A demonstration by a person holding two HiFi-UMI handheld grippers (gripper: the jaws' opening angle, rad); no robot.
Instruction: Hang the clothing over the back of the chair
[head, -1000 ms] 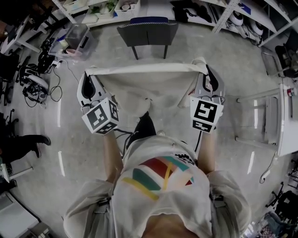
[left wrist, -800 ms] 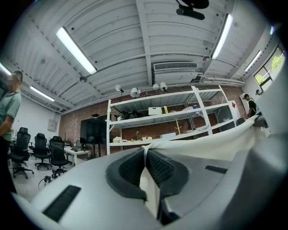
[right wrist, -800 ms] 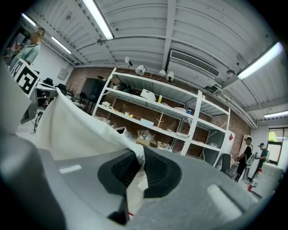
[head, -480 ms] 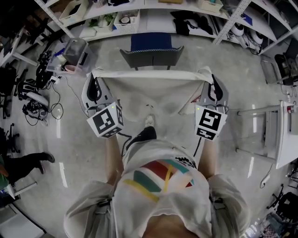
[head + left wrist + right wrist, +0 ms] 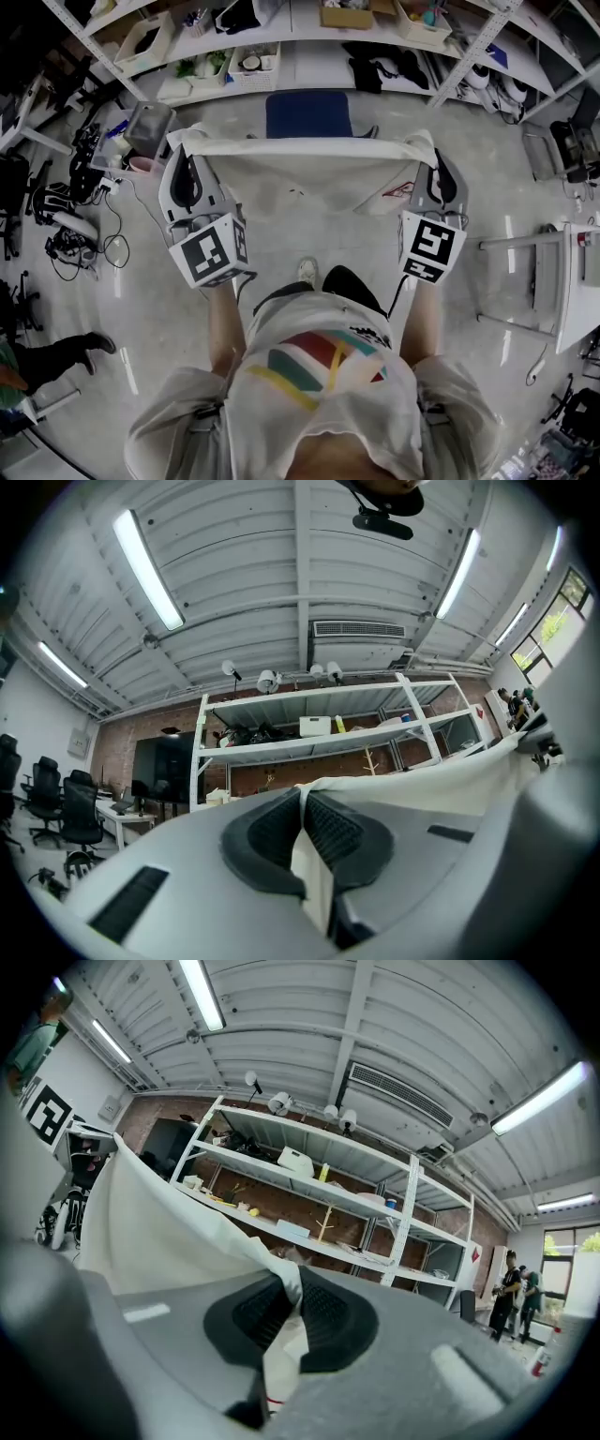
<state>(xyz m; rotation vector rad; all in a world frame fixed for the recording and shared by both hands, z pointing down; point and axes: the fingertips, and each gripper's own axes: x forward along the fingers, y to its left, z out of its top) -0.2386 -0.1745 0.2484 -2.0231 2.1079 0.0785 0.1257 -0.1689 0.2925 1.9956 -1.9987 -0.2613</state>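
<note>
The left gripper [image 5: 185,141] was clenched on one top corner of the pale garment [image 5: 309,173]. In the left gripper view, a fold of cloth [image 5: 412,789] was pinched between its ribbed pads [image 5: 333,832]. The right gripper [image 5: 427,142] was likewise clamped on the opposite corner, with fabric [image 5: 159,1232] running out from between its closed jaws.

In the head view the garment hung in the air in front of the person. Its top hem was pulled taut, with its long axis running from 9 o'clock to 3 o'clock and the rest drooping toward the floor.

The chair [image 5: 307,114] stood at 12 o'clock from the person, just beyond the hem and roughly centred between the two grippers. Only its blue seat showed past the cloth. The hem hid the backrest, so any contact could not be made out. Neither hand looked clearly nearer.

The coming move probably called for carrying both corners toward 12 o'clock together, hem parallel to the backrest, then lowering.
</note>
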